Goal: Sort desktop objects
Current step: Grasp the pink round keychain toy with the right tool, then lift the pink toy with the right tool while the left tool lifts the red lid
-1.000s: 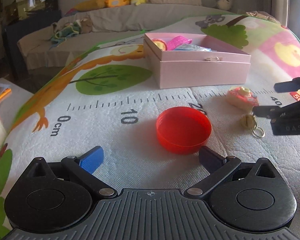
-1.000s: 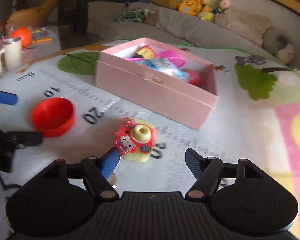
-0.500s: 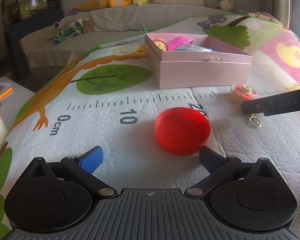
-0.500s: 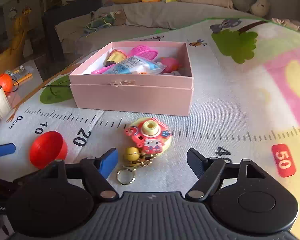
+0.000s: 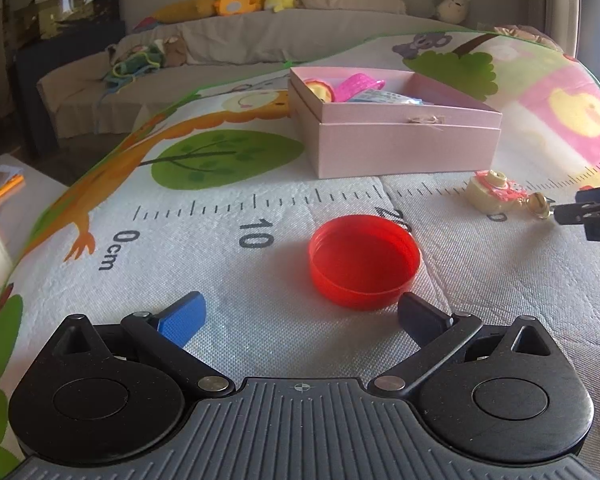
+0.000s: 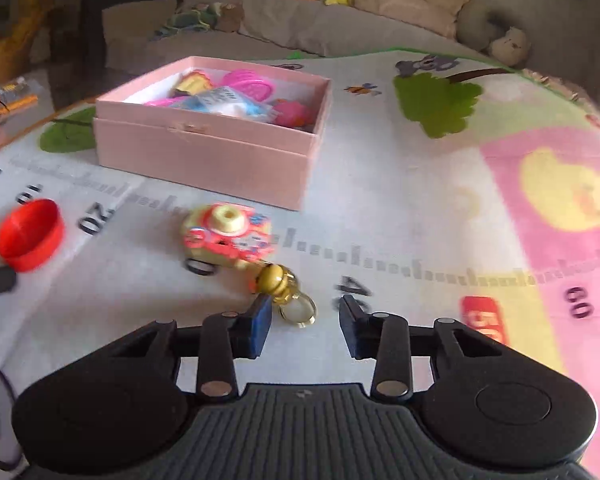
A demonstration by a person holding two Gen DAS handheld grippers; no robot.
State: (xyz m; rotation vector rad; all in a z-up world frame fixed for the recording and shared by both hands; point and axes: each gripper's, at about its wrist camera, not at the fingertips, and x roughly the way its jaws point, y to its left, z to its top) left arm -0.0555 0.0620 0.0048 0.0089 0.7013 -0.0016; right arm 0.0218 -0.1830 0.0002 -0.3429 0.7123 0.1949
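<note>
Our right tongs have just been narrowing around the key ring, not yet gripping; we should centre it. Left tongs wide.

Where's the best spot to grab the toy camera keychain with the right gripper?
Probably the gold bell and ring, which trail off the toy camera keychain toward the right gripper. They are narrow enough for its jaws, which have just been closing with the ring between them, not yet pinched. Come straight from the near side.

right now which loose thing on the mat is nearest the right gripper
The camera keychain, whose gold bell and ring lie just ahead of the right gripper. The red lid sits far off, by the left gripper.
</note>
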